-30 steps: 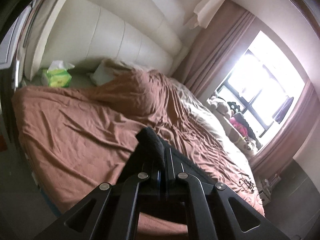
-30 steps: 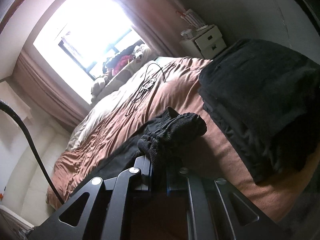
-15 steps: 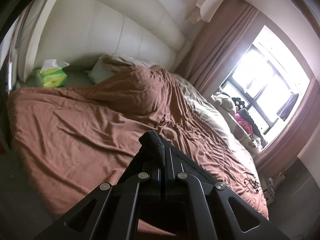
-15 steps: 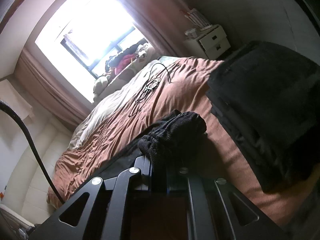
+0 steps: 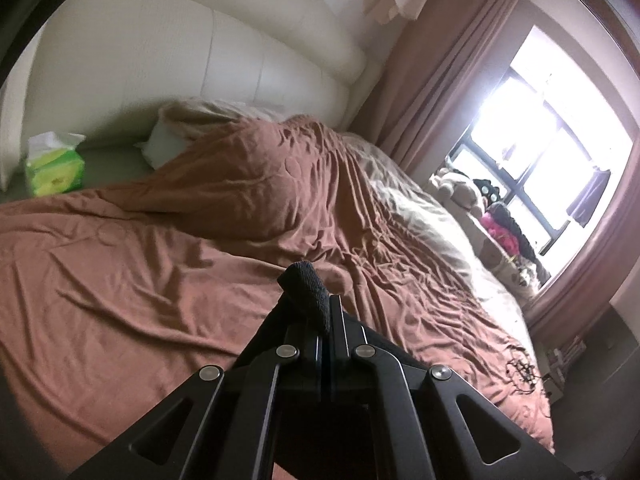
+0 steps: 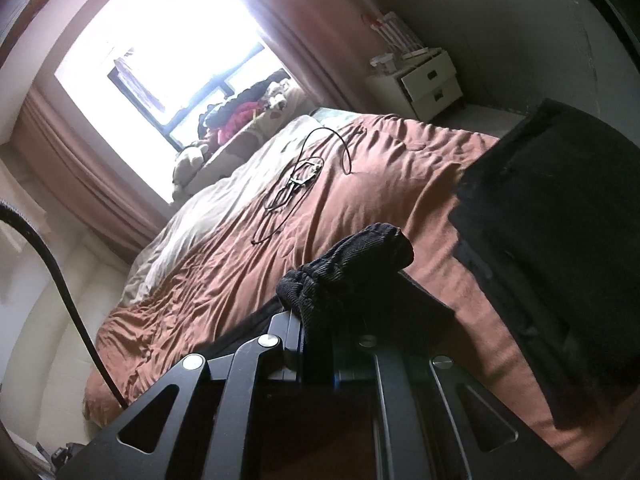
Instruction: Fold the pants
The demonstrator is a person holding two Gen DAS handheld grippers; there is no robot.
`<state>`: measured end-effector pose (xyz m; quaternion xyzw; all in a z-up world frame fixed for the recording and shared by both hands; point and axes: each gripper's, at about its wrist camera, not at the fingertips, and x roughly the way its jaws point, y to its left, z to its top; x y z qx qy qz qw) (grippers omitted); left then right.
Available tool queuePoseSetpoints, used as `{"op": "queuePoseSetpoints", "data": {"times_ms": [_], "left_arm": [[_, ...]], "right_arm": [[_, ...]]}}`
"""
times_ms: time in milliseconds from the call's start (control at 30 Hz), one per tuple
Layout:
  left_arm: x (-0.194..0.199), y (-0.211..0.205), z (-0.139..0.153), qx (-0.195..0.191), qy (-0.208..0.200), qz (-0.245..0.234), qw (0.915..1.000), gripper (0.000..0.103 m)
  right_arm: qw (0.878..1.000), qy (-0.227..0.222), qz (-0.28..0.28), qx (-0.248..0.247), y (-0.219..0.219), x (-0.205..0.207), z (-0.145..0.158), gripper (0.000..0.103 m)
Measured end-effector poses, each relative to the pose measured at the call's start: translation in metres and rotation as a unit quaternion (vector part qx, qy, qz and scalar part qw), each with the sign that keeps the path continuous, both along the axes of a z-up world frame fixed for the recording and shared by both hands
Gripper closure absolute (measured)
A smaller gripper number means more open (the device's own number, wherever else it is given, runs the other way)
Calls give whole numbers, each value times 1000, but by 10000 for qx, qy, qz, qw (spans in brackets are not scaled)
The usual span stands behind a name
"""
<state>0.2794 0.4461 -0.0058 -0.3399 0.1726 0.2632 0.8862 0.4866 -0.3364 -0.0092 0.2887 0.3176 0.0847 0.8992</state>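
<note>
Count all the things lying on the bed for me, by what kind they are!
Black pants, held in both grippers: 1
Stack of folded dark clothes: 1
Tangled black cable: 1
Green tissue pack: 1
Pillow: 1
Total: 5

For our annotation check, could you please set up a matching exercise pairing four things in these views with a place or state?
Things:
1. tissue box
2. black cable
3. folded dark stack
4. pants

Places or states:
A. clamped in both tools
B. by the white headboard
C. lying loose on the brown cover
D. near the bed's foot, right wrist view

Pairs: 1-B, 2-C, 3-D, 4-A
</note>
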Motion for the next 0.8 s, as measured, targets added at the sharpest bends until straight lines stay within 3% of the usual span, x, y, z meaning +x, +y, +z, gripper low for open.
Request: {"op": "queuePoseSetpoints", "data": {"times_ms": [500, 800], "left_arm": [[135, 44, -59, -141, 779, 96, 9968, 101], [200, 67, -105, -289, 1388, -11, 9899, 101]], "right_arm": [[9968, 599, -309, -427, 64, 116, -22, 97], [9902, 1100, -600, -619, 96, 165, -56, 97]]}}
